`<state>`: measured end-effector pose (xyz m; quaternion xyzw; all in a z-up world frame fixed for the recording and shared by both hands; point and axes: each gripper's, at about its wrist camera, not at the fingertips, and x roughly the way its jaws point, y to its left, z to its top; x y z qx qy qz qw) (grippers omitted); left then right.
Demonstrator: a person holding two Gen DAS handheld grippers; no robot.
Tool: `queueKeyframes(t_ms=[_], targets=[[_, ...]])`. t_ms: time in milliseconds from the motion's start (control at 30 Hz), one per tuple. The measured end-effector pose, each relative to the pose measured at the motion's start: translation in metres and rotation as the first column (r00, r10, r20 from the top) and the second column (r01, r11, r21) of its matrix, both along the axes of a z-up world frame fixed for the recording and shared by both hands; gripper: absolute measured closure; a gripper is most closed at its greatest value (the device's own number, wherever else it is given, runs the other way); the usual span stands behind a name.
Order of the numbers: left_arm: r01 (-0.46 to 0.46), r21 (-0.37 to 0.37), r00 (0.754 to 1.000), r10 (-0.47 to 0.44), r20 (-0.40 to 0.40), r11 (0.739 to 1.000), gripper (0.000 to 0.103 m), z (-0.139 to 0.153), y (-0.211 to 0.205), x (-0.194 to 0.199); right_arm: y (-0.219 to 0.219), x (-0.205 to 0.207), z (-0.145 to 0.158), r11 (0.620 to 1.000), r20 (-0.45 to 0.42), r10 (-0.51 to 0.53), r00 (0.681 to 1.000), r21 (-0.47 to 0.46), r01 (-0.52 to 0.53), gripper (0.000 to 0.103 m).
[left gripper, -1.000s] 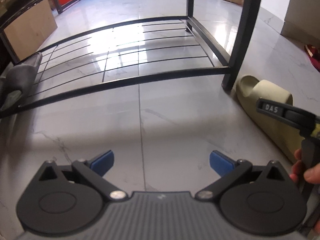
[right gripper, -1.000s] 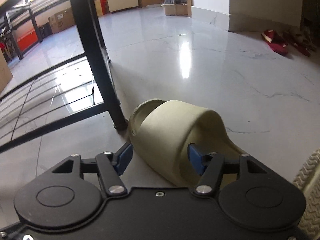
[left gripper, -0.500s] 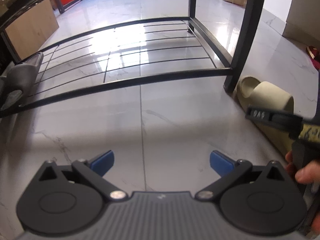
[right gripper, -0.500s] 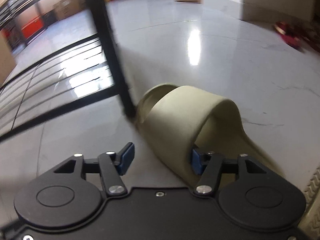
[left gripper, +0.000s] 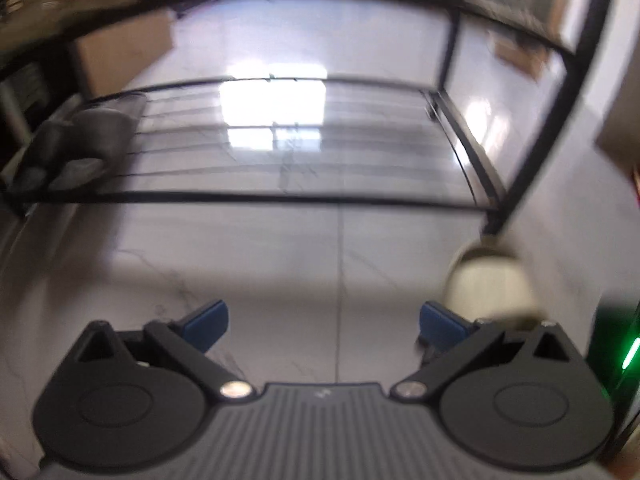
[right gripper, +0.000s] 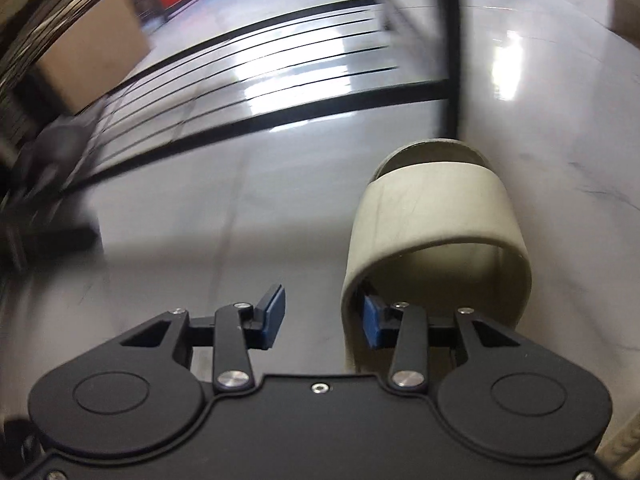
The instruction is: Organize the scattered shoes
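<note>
A beige slide sandal (right gripper: pixel 436 216) lies on the pale floor by the black rack's front right leg (right gripper: pixel 454 40). My right gripper (right gripper: pixel 320 318) is open; its right finger is inside the sandal's strap, its left finger outside, and the strap's left edge stands between them. In the left wrist view the sandal (left gripper: pixel 488 284) shows blurred at the right. My left gripper (left gripper: pixel 322 324) is open and empty above the floor, facing the rack's bottom shelf (left gripper: pixel 280 160). A pair of grey shoes (left gripper: pixel 76 148) sits at that shelf's left end.
The black metal shoe rack has wire shelves and upright legs (left gripper: pixel 560 92). A cardboard box (right gripper: pixel 80 52) stands behind the rack at the left. Part of a ribbed sole (right gripper: pixel 624 444) shows at the lower right edge of the right wrist view.
Both grippers swung and both views are motion-blurred. My right gripper turned left around the sandal, its right finger now further inside the strap. The sandal points away now. My left gripper tilted upward.
</note>
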<state>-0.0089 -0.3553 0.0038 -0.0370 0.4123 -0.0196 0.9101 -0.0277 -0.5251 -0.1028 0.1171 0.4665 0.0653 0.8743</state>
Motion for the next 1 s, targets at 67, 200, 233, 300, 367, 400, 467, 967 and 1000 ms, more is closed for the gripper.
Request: queueKeyframes(t_ms=[67,200,233,300,367,400,467,967,1000], targets=[[-0.056,-0.047,0.998,0.058,0.028,0.997,0.001,0.008,0.016,-0.002,0.016,-0.004,0.002,0.999,0.001,0.053,0.999,0.012,-0.053,0.062],[-0.09,-0.094,0.996,0.09,-0.001,0.992,0.001,0.008,0.026,0.0,0.037,-0.014,0.008,0.995,0.007,0.1,0.995,0.012,-0.1,0.055],[-0.08,-0.089,0.997,0.079,-0.014,0.993,0.001,0.006,0.024,0.002,0.038,-0.018,0.011,0.996,0.017,0.088,0.996,0.008,-0.089,0.051],[-0.059,-0.08,0.998,0.056,-0.039,0.995,0.001,0.002,0.02,0.004,0.031,-0.031,0.024,1.0,0.064,0.019,0.998,0.006,-0.019,0.033],[-0.039,-0.071,0.997,0.034,-0.064,0.997,0.001,-0.001,0.016,0.007,0.015,-0.045,0.038,0.998,0.121,-0.056,0.991,0.041,0.052,0.025],[-0.028,-0.067,0.997,0.023,-0.076,0.997,0.001,-0.003,0.014,0.009,0.007,-0.053,0.045,0.994,0.147,-0.095,0.985,0.058,0.087,0.019],[-0.006,-0.059,0.995,0.0,-0.101,0.998,0.001,-0.007,0.01,0.011,-0.007,-0.07,0.055,0.987,0.178,-0.154,0.972,0.073,0.144,0.017],[0.194,0.064,0.976,-0.186,-0.112,0.979,0.001,-0.029,-0.034,0.013,-0.127,-0.217,0.069,0.554,0.283,-0.797,0.533,-0.008,0.833,0.002],[0.185,0.059,0.977,-0.178,-0.115,0.981,0.001,-0.03,-0.032,0.014,-0.134,-0.217,0.062,0.54,0.259,-0.813,0.522,-0.005,0.842,0.002]])
